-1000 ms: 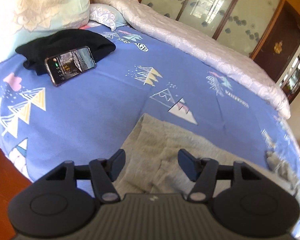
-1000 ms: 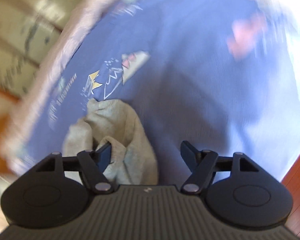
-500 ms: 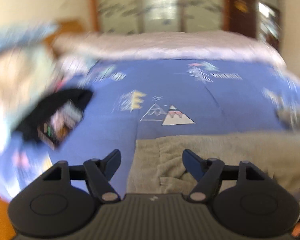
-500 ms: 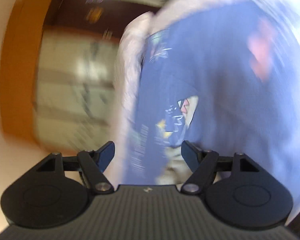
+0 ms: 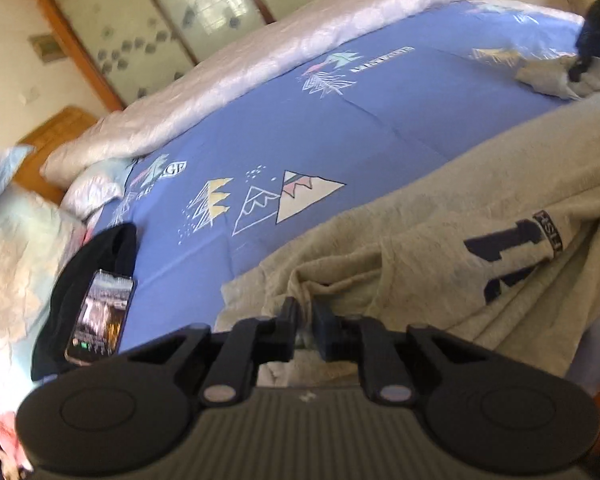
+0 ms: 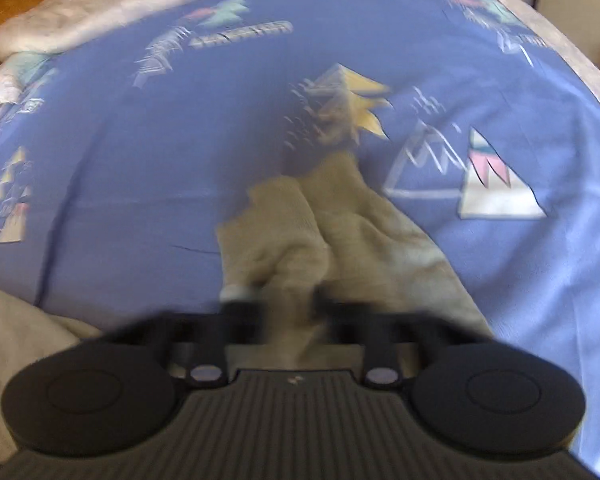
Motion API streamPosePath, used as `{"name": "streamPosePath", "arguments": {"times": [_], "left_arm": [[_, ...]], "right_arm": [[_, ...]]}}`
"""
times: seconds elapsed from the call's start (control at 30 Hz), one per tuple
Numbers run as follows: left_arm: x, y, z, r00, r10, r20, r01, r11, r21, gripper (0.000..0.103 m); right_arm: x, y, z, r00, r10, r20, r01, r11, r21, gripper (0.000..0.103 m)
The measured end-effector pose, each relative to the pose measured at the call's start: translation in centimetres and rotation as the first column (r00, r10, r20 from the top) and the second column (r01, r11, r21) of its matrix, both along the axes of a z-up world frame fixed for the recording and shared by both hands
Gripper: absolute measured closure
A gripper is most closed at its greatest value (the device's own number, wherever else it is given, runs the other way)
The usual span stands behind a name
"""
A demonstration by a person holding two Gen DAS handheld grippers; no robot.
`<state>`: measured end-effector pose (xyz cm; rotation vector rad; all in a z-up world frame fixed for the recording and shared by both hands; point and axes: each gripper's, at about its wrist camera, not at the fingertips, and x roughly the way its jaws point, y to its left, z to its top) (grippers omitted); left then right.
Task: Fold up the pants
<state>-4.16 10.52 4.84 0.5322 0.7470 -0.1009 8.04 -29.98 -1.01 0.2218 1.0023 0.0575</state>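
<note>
Lay spread on the blue mountain-print bedsheet (image 5: 380, 120): beige sweatpants (image 5: 440, 248), label lettering too blurred to read. Just closed, pinching the pants: left gripper (image 5: 305, 312) and right gripper (image 6: 288, 300)

Landmark: grey sweatpants (image 5: 440, 248), spread along the near edge of the blue printed bedsheet (image 5: 340, 128). Beyond the pants the sheet lies flat and bare right up to the rolled white quilt (image 5: 284, 52) along the far side; open passage across that whole stretch. Left of the pants, near the waist end, a lit smartphone (image 5: 100, 316) lies on a black garment (image 5: 100, 256), just apart from the fabric edge; blocks a low sweep that way. Pillows (image 5: 16, 264) stack further left. At the pants' far right end the other gripper (image 5: 592, 36) stands on the cloth. Right wrist view: sheet open on both sides of the bunched leg end (image 6: 324, 236).
</note>
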Motion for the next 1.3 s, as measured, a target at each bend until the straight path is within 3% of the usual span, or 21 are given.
{"name": "streamPosePath", "arguments": {"times": [0.1,0.17,0.23,0.3,0.37,0.4,0.47,0.57,0.7,0.73,0.8,0.87,0.97,1.0,1.03,1.1,1.23,1.3], "left_arm": [[-0.9,1.0,2.0,0.998,0.037,0.060,-0.033,0.998,-0.062,0.094],[-0.9,2.6,3.7,0.992,0.098,0.081,-0.084,0.983,-0.163,0.094],[-0.8,5.0,5.3,0.974,0.206,0.095,-0.168,0.936,-0.309,0.094],[-0.3,7.6,6.1,0.946,0.316,0.068,-0.258,0.864,-0.432,0.094],[0.3,9.2,5.7,0.929,0.369,0.012,-0.311,0.800,-0.513,0.094],[0.6,9.6,5.4,0.925,0.379,-0.012,-0.328,0.782,-0.530,0.094],[1.2,9.3,4.5,0.916,0.398,-0.046,-0.366,0.785,-0.500,0.094],[1.6,8.6,3.1,0.909,0.408,-0.085,-0.400,0.795,-0.457,0.094],[0.8,8.7,3.6,0.912,0.402,-0.075,-0.390,0.799,-0.458,0.094],[0.7,8.8,3.7,0.913,0.401,-0.074,-0.388,0.799,-0.459,0.094],[0.6,8.8,3.7,0.913,0.401,-0.076,-0.389,0.799,-0.458,0.094],[0.8,8.7,3.6,0.911,0.405,-0.078,-0.394,0.797,-0.457,0.094],[0.9,8.6,3.8,0.904,0.419,-0.082,-0.407,0.785,-0.467,0.094],[1.2,8.7,3.8,0.903,0.422,-0.085,-0.409,0.782,-0.471,0.094],[1.4,8.8,3.9,0.902,0.424,-0.088,-0.412,0.779,-0.473,0.094],[1.8,9.1,4.3,0.898,0.430,-0.095,-0.419,0.769,-0.483,0.094],[1.7,9.9,5.1,0.885,0.457,-0.092,-0.433,0.733,-0.525,0.094],[1.4,10.4,5.6,0.865,0.495,-0.077,-0.455,0.714,-0.532,0.100]], "right_arm": [[-3.1,-5.7,2.7,0.969,-0.188,0.158,0.159,0.971,0.178,0.094],[-5.5,-10.5,4.7,0.902,-0.360,0.239,0.293,0.916,0.275,0.094],[-7.6,-14.9,5.8,0.805,-0.529,0.270,0.413,0.825,0.385,0.094],[-10.1,-19.3,6.3,0.697,-0.664,0.271,0.523,0.729,0.441,0.094],[-11.4,-22.0,5.7,0.634,-0.738,0.232,0.610,0.661,0.438,0.094],[-11.5,-22.6,5.0,0.626,-0.755,0.196,0.631,0.638,0.441,0.093],[-11.5,-23.4,2.5,0.632,-0.767,0.106,0.657,0.603,0.452,0.091],[-11.1,-23.2,-1.4,0.656,-0.754,0.010,0.690,0.606,0.395,0.088],[-12.9,-23.8,-5.6,0.628,-0.774,-0.078,0.718,0.538,0.441,0.086],[-13.9,-24.1,-5.7,0.624,-0.776,-0.093,0.716,0.519,0.467,0.083],[-15.9,-24.7,-5.7,0.609,-0.786,-0.101,0.699,0.473,0.536,0.063],[-18.2,-25.2,-5.9,0.570,-0.816,-0.098,0.666,0.390,0.636,0.051],[-22.0,-26.1,-6.9,0.506,-0.854,-0.124,0.584,0.233,0.778,0.051],[-22.7,-26.2,-7.0,0.491,-0.861,-0.130,0.582,0.213,0.785,0.051],[-23.2,-26.2,-6.8,0.491,-0.861,-0.132,0.595,0.221,0.772,0.051],[-23.0,-25.9,-6.8,0.529,-0.838,-0.133,0.633,0.285,0.720,0.055],[-20.2,-23.4,-6.1,0.628,-0.770,-0.114,0.593,0.378,0.711,0.063],[-17.1,-22.5,-5.6,0.676,-0.729,-0.104,0.593,0.455,0.665,0.097]]}}
